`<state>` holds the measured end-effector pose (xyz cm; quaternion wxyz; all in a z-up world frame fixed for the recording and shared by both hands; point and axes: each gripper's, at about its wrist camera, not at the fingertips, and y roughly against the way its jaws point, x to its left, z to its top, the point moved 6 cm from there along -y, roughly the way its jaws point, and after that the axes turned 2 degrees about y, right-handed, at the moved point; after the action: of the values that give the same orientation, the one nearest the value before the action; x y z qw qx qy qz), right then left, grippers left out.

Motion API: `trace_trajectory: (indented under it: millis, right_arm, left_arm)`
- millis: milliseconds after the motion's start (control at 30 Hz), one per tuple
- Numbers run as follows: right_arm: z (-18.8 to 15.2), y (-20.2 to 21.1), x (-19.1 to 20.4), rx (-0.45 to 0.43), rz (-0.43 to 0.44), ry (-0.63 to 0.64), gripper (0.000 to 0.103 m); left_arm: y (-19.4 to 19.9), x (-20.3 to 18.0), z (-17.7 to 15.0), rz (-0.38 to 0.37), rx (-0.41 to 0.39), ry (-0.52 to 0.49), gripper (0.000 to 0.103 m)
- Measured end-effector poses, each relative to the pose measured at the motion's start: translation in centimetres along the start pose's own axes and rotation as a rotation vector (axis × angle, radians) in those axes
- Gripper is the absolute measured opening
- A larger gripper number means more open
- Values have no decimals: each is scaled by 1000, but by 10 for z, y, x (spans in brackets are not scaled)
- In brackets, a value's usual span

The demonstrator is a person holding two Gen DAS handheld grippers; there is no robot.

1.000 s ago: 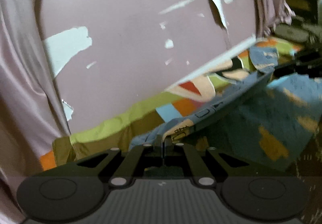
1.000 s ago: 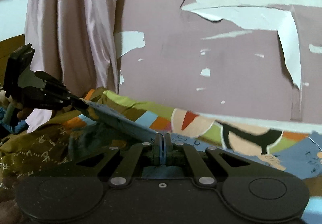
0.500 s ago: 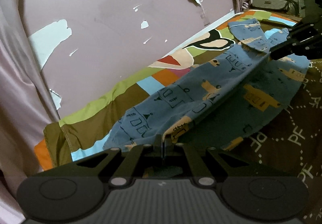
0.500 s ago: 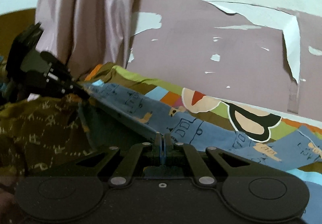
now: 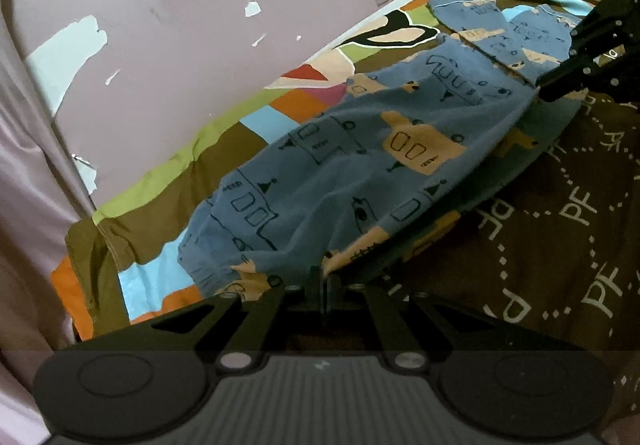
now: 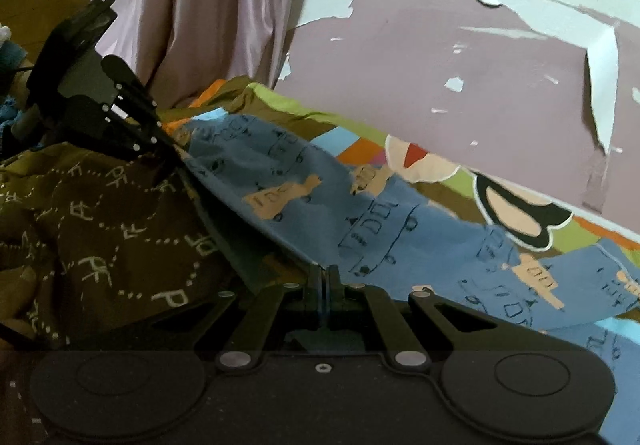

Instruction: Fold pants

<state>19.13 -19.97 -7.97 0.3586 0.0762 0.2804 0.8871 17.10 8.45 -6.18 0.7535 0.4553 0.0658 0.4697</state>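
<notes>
**Both grippers pinch one edge of the blue printed pants over the bed**

Left wrist view: the left gripper (image 5: 324,281) has its two black fingers pressed together on a fold of the blue cotton pants with tan and black vehicle prints (image 5: 360,165). From that pinch the cloth runs up and away to the right, stretched as a sloping band, to the black right gripper (image 5: 548,87) at the far right, whose tips are clamped on the same edge. Beyond the right gripper the two pant legs lie flat, side by side. A lower layer of the pants hangs beneath the raised edge, just right of the fingers. Under and left of the cloth lies the patchwork bedsheet in green, brown, orange and light blue (image 5: 168,213). To the right of the fingers spreads a dark brown blanket with white dotted "PF" lettering (image 5: 580,225). Behind the bed stands a mauve wall with peeling paint (image 5: 180,25).

Right wrist view: the right gripper (image 6: 323,273) is likewise clenched on the pants (image 6: 400,229), the fabric edge entering between its closed fingers. The cloth rises to the upper left, where the left gripper (image 6: 172,145) grips it. To the right of the fingers the pants trail down onto the bedsheet (image 6: 352,149). The brown blanket (image 6: 100,225) lies left of the fingers, and a pale pink curtain (image 6: 200,5) hangs above the left gripper.
</notes>
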Motion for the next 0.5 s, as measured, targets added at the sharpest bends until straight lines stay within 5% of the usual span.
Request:
trace_trajectory:
  millis: [500]
  right_arm:
    - [-6, 6, 8, 20, 51, 97, 0]
  left_arm:
    - [1, -3, -5, 1, 32, -20, 1]
